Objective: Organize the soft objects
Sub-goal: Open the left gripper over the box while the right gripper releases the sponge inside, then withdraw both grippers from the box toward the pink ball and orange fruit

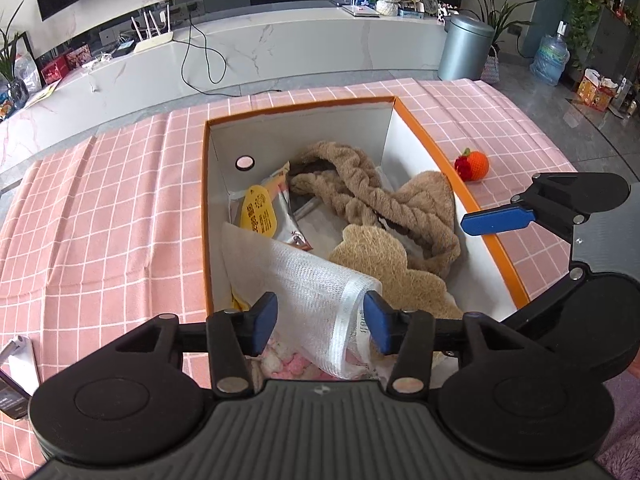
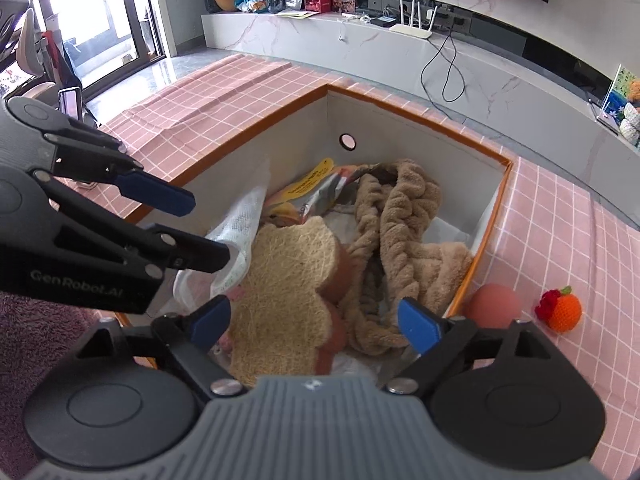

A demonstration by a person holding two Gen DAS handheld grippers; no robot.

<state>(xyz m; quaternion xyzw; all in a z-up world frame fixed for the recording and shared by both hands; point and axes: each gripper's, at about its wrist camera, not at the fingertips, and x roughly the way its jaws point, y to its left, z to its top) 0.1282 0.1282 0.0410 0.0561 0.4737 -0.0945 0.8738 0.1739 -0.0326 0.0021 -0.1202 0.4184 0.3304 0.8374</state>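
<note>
An orange-rimmed white box [image 1: 416,120] [image 2: 404,114] on the pink checked tablecloth holds a brown plush braided piece [image 1: 360,188] [image 2: 404,216], a tan loofah pad [image 1: 372,256] [image 2: 280,280], a white mesh bag [image 1: 316,280] [image 2: 240,220] and a yellow-labelled packet [image 1: 260,212] [image 2: 308,182]. My left gripper [image 1: 320,322] [image 2: 204,228] is open over the box's near end, its jaws either side of the mesh bag. My right gripper [image 2: 316,320] is open above the loofah pad, empty. A crocheted orange [image 1: 474,164] [image 2: 562,312] and a pink ball [image 2: 494,306] lie outside the box.
A pink fluffy item [image 1: 288,364] lies under the mesh bag. A phone [image 1: 12,396] sits at the table's left edge. Beyond the table stand a marble TV bench [image 1: 280,48], a grey bin [image 1: 464,48] and a water bottle [image 1: 550,58].
</note>
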